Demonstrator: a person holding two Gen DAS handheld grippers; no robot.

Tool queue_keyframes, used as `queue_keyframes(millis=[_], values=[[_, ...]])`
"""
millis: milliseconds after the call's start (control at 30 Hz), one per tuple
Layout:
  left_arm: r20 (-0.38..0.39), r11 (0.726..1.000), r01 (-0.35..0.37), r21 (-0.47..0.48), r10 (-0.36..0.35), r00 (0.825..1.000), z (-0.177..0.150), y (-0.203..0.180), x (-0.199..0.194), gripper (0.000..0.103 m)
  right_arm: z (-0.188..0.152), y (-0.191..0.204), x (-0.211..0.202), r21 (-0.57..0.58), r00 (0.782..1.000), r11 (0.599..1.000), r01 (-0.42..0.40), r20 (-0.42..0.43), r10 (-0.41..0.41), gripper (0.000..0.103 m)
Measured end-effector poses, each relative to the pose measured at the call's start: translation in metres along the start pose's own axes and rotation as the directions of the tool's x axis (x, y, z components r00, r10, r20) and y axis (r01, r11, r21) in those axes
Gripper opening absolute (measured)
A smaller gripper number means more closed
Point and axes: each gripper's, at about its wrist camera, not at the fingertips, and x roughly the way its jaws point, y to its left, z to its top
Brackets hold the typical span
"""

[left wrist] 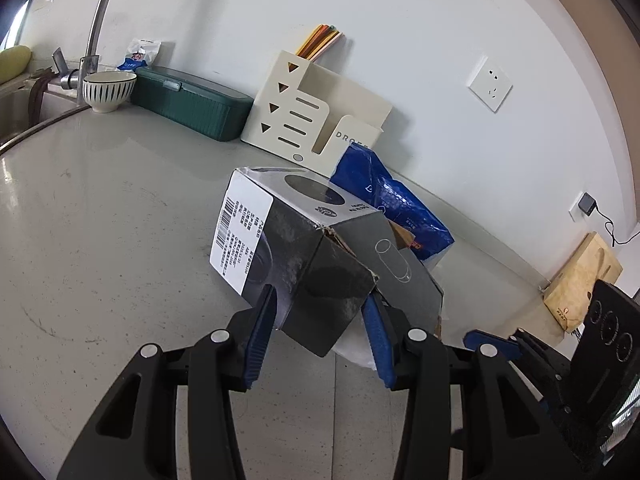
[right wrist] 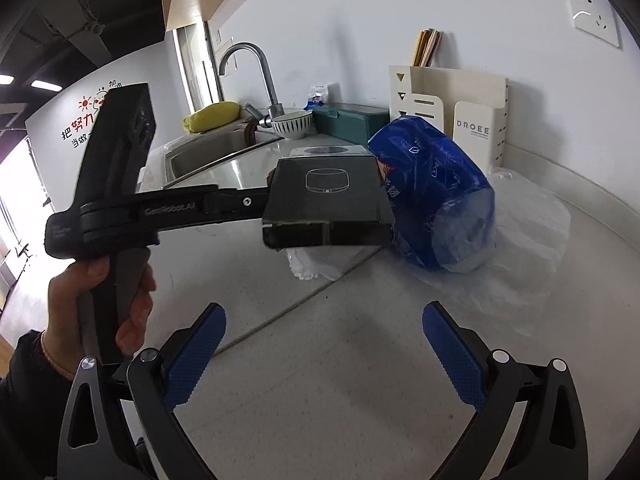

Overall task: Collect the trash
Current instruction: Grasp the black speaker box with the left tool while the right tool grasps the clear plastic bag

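- Pale grey speckled surface (left wrist: 100, 240) runs under a white wall, with a steel sink (right wrist: 200, 152) and its curved chrome tap (left wrist: 96, 12) at the far left.
- Beside the tap stands a white ceramic bowl with dark stripes (left wrist: 109, 90); next to it lies a long dark-green lidded plastic box (left wrist: 192, 106).
- Further right against the wall sits a cream metal organiser rack (left wrist: 320, 108) holding coloured sticks – a white wall socket (left wrist: 490, 84) hangs beyond it.
- Left hand-held gripper (left wrist: 320, 320) is clenched on the lower corner of a dark grey cardboard box with a white barcode label (left wrist: 288, 240), its blue pads pressing on both sides; in the right wrist view the box looks lifted off the surface.
- Just behind the box, a crumpled blue plastic bag (right wrist: 432, 196) rests on a thin clear plastic sheet (right wrist: 528, 224).
- Right hand-held gripper (right wrist: 324, 344) is released – jaws spread wide with nothing between them – over bare surface, near the box and the bag.
- Far right, a light wooden cutting board (left wrist: 580, 276) leans on the wall.
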Motion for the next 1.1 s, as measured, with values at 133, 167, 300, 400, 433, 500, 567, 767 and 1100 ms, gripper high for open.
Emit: queue_keyframes(millis=[133,167,300,400,433,500,567,767,1100], values=[[-0.007,1.0,0.028,-0.014,-0.028,1.0,0.001,0.008,0.004,0.044,0.007,0.008,0.024,0.001,1.0,1.0,-0.003,-0.022,0.003,0.097],[-0.012,0.999,0.034,-0.013,-0.034,0.999,0.002,0.009,0.006,0.044,0.007,0.011,0.026,-0.011,1.0,1.0,0.002,-0.019,-0.002,0.097],[-0.015,0.999,0.051,-0.008,-0.051,0.999,0.003,0.011,0.01,0.044,0.015,0.02,0.045,-0.044,0.999,0.999,0.019,-0.045,-0.021,0.09],[-0.013,0.998,0.061,-0.009,-0.061,0.998,0.005,0.012,0.01,0.044,0.025,0.019,0.058,-0.019,0.997,0.999,0.027,-0.072,-0.029,0.075],[-0.011,0.998,0.061,-0.005,-0.061,0.998,0.006,0.012,0.01,0.044,0.027,0.02,0.063,-0.028,0.996,0.999,0.03,-0.083,-0.032,0.073],[-0.013,0.998,0.061,0.006,-0.061,0.998,0.006,0.01,0.01,0.044,0.03,0.021,0.069,-0.039,0.994,0.998,0.055,-0.096,-0.058,0.068],[-0.013,0.997,0.075,0.004,-0.075,0.997,0.008,0.011,0.01,0.044,0.032,0.022,0.075,-0.047,0.993,0.998,0.049,-0.106,-0.053,0.06],[-0.016,0.997,0.081,0.015,-0.081,0.997,0.009,0.01,0.011,0.044,0.036,0.016,0.088,-0.011,0.99,1.0,0.027,-0.141,-0.029,0.032],[-0.022,0.998,0.032,0.047,-0.031,0.999,0.009,0.008,0.014,0.045,0.034,0.012,0.077,0.01,0.992,0.999,0.052,-0.119,-0.051,0.014]])
